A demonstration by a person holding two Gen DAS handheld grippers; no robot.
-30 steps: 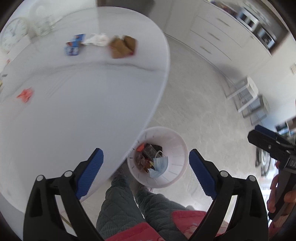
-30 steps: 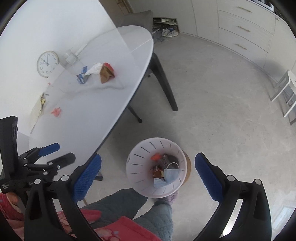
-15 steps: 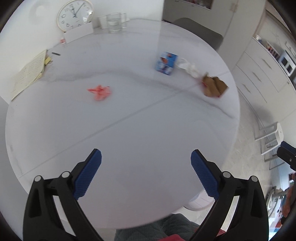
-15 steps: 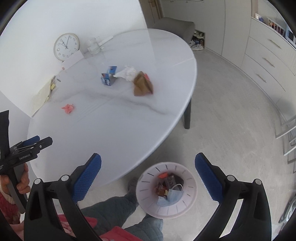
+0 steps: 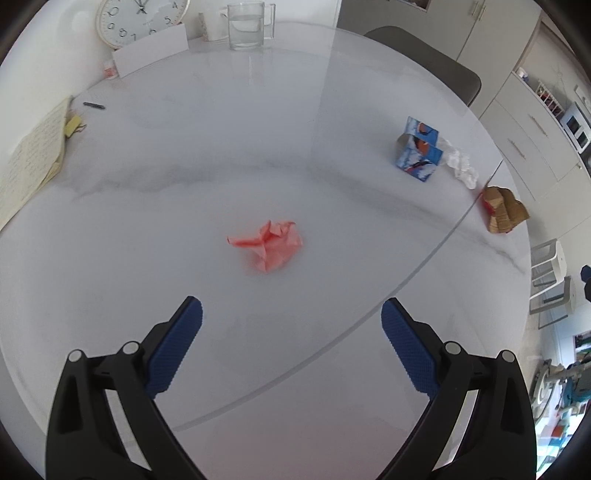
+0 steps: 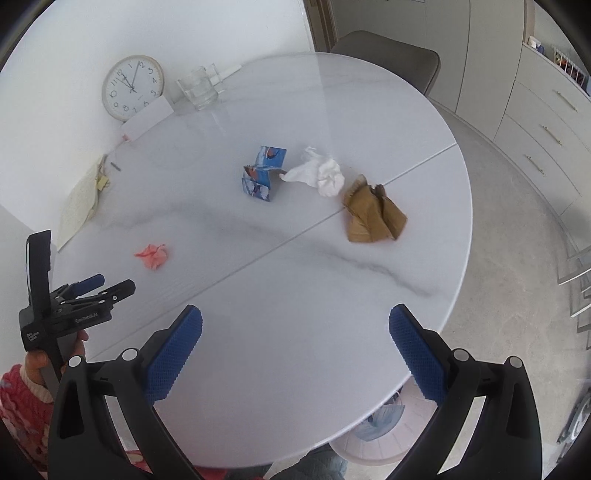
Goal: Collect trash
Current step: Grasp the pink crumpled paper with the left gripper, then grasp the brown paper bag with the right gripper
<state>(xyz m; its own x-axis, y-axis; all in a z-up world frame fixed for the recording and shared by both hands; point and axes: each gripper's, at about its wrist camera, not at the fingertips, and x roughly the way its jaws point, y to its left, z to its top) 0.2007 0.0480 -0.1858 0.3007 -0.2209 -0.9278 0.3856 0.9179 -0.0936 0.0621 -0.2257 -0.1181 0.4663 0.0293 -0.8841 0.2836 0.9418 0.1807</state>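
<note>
A crumpled pink paper lies on the white round table; my left gripper is open and empty just short of it. In the right wrist view the pink paper is at the left, with the left gripper near it. A blue printed carton, a white crumpled tissue and a brown paper bag lie mid-table. My right gripper is open and empty above the table's near part. The white trash bin with a face mask peeks from under the table edge.
A wall clock, a glass jug, a white card and a notepad with a pen stand at the table's far side. A grey chair and cabinets lie beyond.
Both grippers swung up from the bin to the tabletop. The left gripper has come close to the pink paper. Both stayed open.
</note>
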